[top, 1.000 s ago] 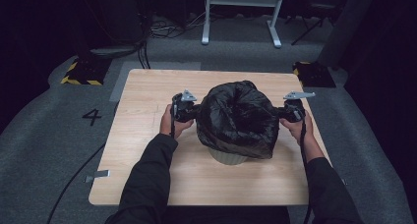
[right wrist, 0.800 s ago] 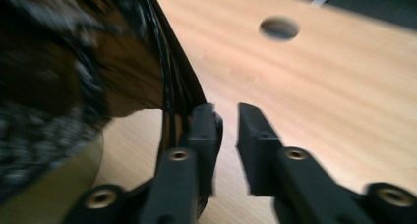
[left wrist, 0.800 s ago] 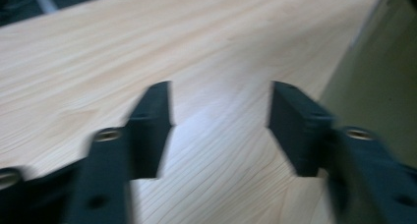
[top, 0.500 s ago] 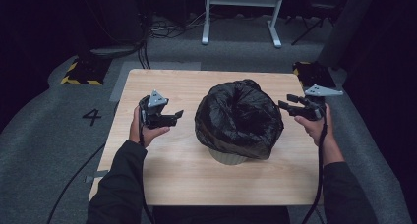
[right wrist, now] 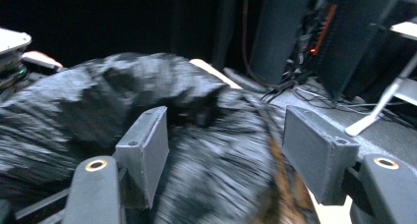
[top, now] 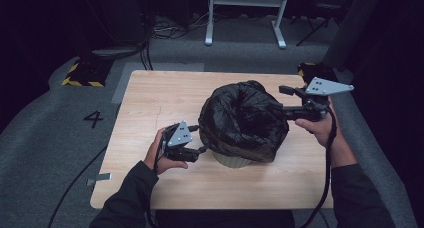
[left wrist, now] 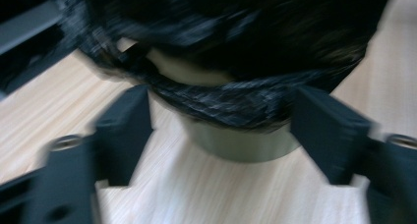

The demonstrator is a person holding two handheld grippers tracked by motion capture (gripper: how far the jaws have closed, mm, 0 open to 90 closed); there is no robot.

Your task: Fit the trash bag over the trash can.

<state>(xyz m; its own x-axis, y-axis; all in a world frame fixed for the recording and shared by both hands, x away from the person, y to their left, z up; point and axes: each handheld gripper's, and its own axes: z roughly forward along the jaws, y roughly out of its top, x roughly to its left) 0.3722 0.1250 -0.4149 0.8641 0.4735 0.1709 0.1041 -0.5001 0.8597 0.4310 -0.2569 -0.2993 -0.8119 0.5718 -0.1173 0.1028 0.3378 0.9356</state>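
Both hands have swung back toward the black bin bag (top: 243, 119), which drapes a pale bin (top: 231, 160) mid-tabletop (top: 150, 93), left tongs (top: 196, 149) low at its hem, right tongs (top: 284, 99) at its top, both having just been opening, empty; the film looks light, limp, slippery, best pinched at the loose hem.

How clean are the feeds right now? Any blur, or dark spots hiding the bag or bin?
High view: sharp and evenly lit on the table, dark beyond it; the black bag shows few folds. Left gripper view: heavy motion blur, though the bag's hem over the pale bin reads. Right gripper view: fingers crisp, bag smeared low down, background dim.
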